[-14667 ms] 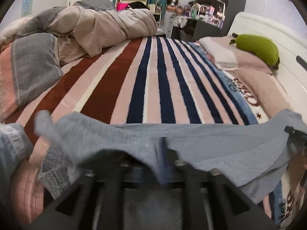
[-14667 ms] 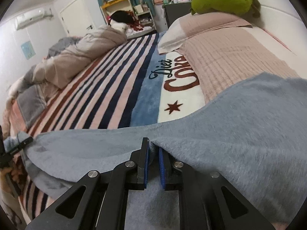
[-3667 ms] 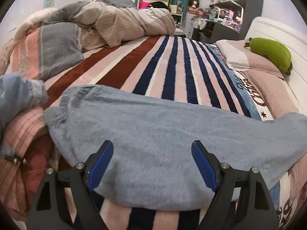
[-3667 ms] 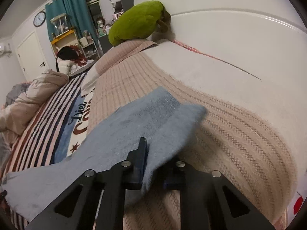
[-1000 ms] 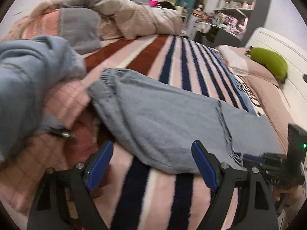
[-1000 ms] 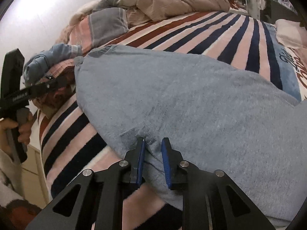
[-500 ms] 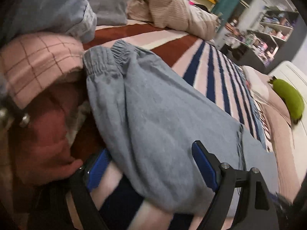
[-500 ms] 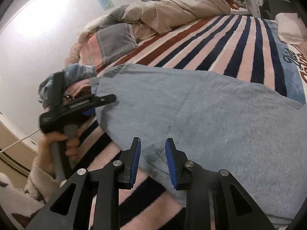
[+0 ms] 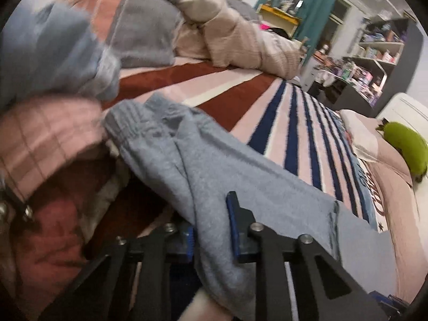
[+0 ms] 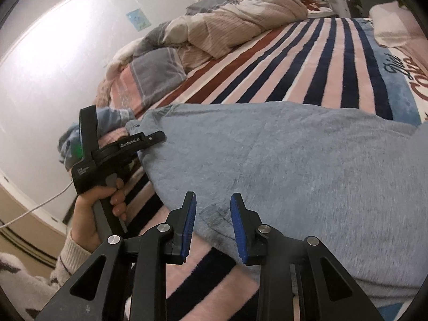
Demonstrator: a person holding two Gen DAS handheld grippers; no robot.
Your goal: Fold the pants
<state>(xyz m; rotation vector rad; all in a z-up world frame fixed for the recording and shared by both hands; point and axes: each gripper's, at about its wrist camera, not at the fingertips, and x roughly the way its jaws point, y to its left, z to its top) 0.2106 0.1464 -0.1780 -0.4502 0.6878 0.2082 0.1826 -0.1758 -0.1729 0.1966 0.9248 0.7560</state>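
Observation:
The grey-blue pants [image 10: 281,157] lie folded across the striped bed. Their elastic waistband [image 9: 133,123] is at the left. My left gripper [image 9: 211,230] has its jaws narrowed around a bunched ridge of the pants near the waistband edge, cloth between the blue pads. It also shows in the right wrist view [image 10: 149,140], held by a hand at the pants' left edge. My right gripper [image 10: 212,222] is open, its pads apart over the near edge of the pants, holding nothing.
A pile of clothes, pink checked [image 9: 40,133] and blue [image 9: 45,61], lies left of the waistband. A rumpled duvet [image 10: 227,29] is at the far side of the bed. A green plush [image 9: 404,144] and pillows are at the headboard.
My left gripper has closed from wide open onto a fold of the pants by the waistband. My right gripper has opened and let go of the pants' near edge.

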